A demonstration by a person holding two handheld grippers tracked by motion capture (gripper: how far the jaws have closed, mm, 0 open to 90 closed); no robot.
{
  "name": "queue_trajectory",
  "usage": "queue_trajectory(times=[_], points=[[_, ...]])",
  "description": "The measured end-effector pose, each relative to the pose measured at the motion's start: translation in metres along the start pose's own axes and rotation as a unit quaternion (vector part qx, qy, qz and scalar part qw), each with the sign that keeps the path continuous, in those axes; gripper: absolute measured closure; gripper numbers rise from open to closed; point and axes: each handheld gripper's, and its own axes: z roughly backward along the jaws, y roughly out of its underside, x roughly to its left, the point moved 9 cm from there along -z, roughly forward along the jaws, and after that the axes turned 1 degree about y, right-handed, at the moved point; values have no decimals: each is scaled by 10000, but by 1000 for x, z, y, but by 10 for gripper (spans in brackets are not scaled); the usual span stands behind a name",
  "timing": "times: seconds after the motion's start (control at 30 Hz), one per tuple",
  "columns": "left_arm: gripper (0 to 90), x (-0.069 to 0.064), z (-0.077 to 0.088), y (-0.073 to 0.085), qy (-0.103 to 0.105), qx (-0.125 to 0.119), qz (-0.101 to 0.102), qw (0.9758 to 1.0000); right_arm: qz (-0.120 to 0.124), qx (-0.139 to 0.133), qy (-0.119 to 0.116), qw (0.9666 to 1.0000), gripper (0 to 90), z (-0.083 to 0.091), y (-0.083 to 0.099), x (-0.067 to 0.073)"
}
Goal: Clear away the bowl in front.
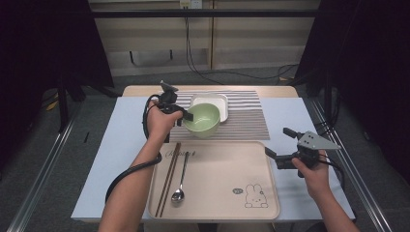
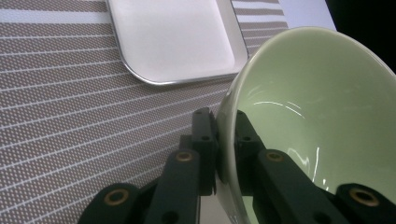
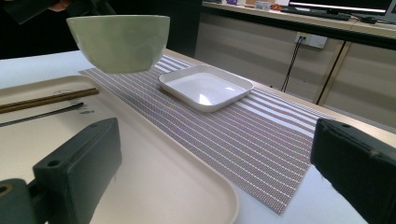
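Pale green ceramic bowl (image 1: 201, 119): your left gripper (image 1: 186, 115) clamps its rim; keep it level, set gently on striped mat (image 1: 246, 121). Right gripper (image 1: 283, 145) jaws apart, idle.

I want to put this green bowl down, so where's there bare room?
The tray is bare right of the spoon, as is the striped mat right of the white dish. The tray's left edge is crowded by spoon and chopsticks.

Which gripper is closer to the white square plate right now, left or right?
Left. The left gripper holds the green bowl beside the white square plate; the right gripper hovers open past the tray's right edge.
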Motion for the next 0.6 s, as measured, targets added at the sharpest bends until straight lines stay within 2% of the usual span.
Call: queue_trajectory(times=[0.2,0.33,0.43,0.47,0.5,0.6], points=[[833,-6,2,8,61,82,-199,9997,-15,10,1,10000,18,0,0,1],[833,-10,3,14,116,114,-213,9996,-5,-5,14,10000,18,0,0,0],[833,-10,4,18,55,177,-296,9994,-11,5,-6,10000,18,-1,0,1],[832,-13,2,18,79,68,-164,9998,-15,11,-3,10000,18,-1,0,1],[833,-11,4,22,68,245,-331,9991,-10,9,0,10000,18,-1,0,1],[833,-16,1,25,89,128,-182,9997,-9,6,-3,10000,18,0,0,1]])
